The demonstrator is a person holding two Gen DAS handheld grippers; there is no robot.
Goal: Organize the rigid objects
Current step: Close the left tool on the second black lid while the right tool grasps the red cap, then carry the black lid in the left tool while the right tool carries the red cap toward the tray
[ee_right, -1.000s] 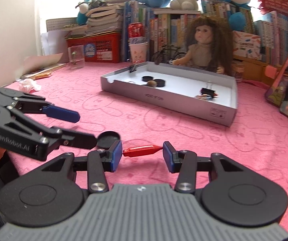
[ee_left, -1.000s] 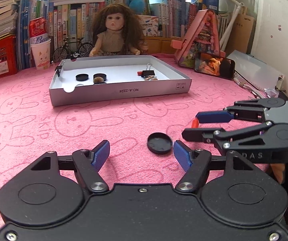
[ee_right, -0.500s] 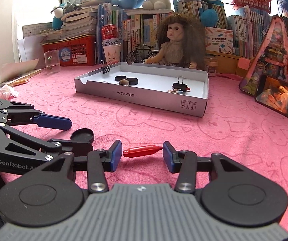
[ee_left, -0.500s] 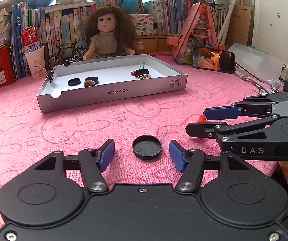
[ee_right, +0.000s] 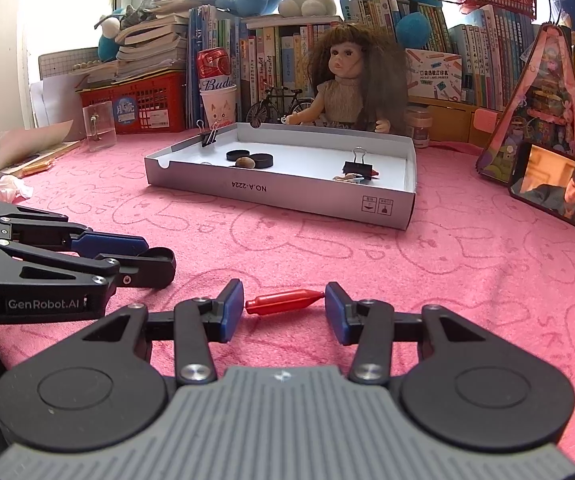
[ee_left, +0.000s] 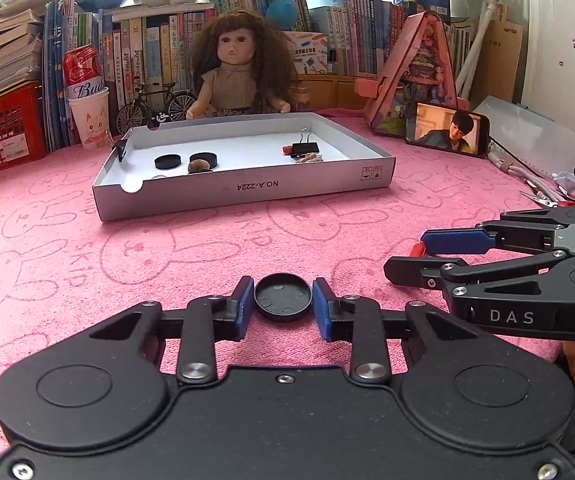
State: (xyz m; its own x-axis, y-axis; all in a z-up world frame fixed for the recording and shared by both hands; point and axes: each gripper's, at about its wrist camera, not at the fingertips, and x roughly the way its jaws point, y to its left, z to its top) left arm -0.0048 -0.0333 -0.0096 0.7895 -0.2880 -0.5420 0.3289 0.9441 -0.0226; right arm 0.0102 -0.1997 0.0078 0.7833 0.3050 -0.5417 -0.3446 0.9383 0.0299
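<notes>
Our left gripper (ee_left: 283,303) has drawn its jaws in around the black cap (ee_left: 283,297), which a moment ago lay loose between wide-open pads; they are closing now and the blue pads (ee_left: 245,300) look to be touching its rim on both sides. We judge the cap is nearly secured for carrying to the far tray (ee_left: 247,192), where two like caps already lie at its left end. To the right, our right gripper (ee_right: 284,307) has not changed: its jaws stand apart around the red clip (ee_right: 283,301), one pad just at each end, the clip lying on the pink cloth (ee_right: 447,264). Both grippers sit low, side by side, tilted down toward the cloth, aimed at the tray.
</notes>
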